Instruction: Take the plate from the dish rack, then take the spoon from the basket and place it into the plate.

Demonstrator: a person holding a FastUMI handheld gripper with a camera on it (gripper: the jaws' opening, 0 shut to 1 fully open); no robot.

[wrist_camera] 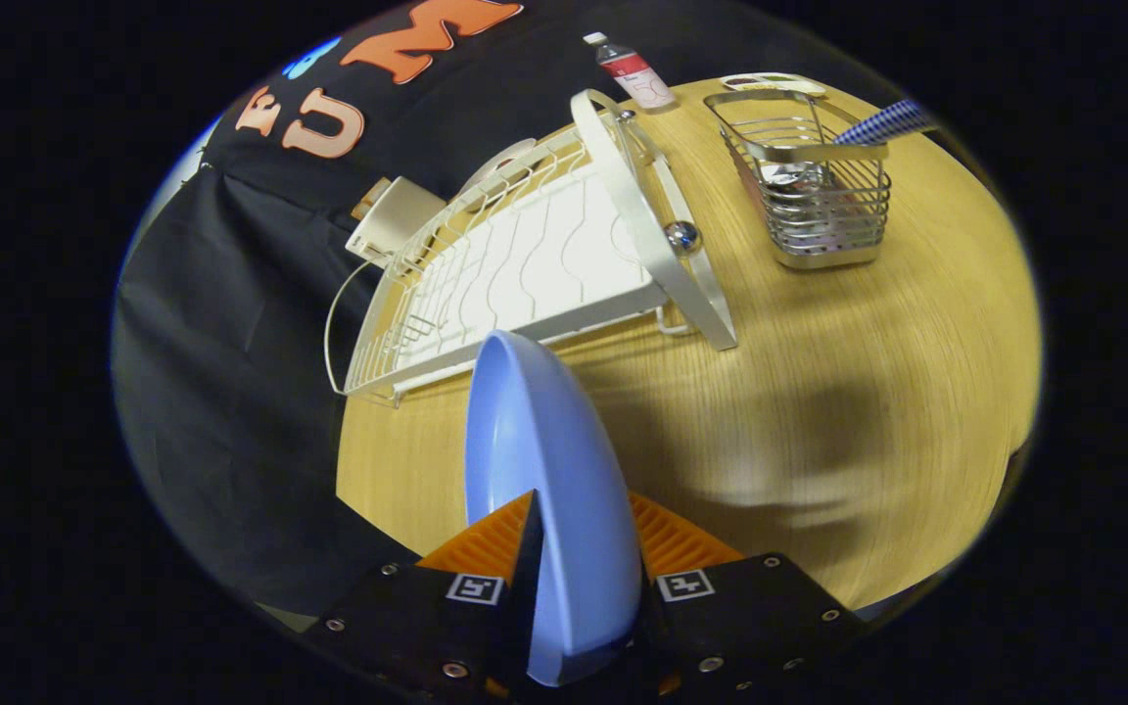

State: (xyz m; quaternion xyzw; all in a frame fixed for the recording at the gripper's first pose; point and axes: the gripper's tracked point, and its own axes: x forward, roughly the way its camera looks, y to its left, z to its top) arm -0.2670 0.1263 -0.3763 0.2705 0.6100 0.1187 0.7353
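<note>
Above the table (819, 392), claw (579, 548) grips the upright plate (544, 460).

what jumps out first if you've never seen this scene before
The pale blue plate stands out first: it is held on edge between the tongs, which are shut on its rim, above the wooden table. Just beyond it lies the white dish rack, tilted in view. Further off, beside the rack, a metal wire basket holds a spoon with a blue checked handle.
</note>
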